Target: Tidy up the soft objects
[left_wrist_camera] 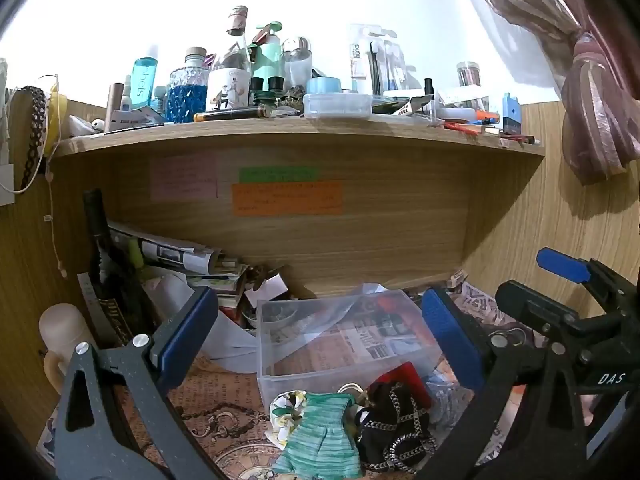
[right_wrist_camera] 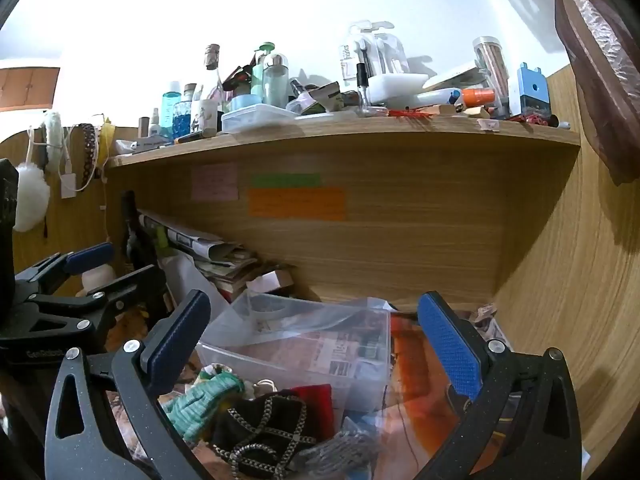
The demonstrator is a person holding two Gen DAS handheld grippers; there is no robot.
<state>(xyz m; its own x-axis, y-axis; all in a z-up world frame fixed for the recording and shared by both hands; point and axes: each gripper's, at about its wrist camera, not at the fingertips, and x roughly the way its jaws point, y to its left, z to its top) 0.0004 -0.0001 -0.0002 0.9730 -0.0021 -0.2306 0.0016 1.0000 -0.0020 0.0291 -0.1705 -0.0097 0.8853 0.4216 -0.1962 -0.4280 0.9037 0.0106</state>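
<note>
**Soft pile waits beside a crowded box**

A wooden alcove under a cluttered shelf [left_wrist_camera: 300, 136] frames the surface [left_wrist_camera: 224, 412], which is covered in patterned paper. The soft things lie in a heap just in front of the clear plastic box [left_wrist_camera: 332, 344]: a green striped knit piece [left_wrist_camera: 320, 432], a black pouch with chain trim [left_wrist_camera: 394, 424] touching it, a red cloth [right_wrist_camera: 316, 400] behind the pouch against the box wall, and a grey knit scrap [right_wrist_camera: 340, 448] nearest the camera in the right view.

The left hand-held gripper [left_wrist_camera: 320, 328] and the right hand-held gripper [right_wrist_camera: 316, 336] both stand wide open above the heap, holding nothing.

The likely trouble: the pieces overlap, so a pinch on one may drag its neighbour, and the chain could snag the knit. A loose plastic sheet [left_wrist_camera: 352, 300] drapes over the box mouth and may block a drop. Left of the box, stacked papers [left_wrist_camera: 188, 260] and a dark bottle [left_wrist_camera: 108, 264] crowd any sideways swing.
</note>
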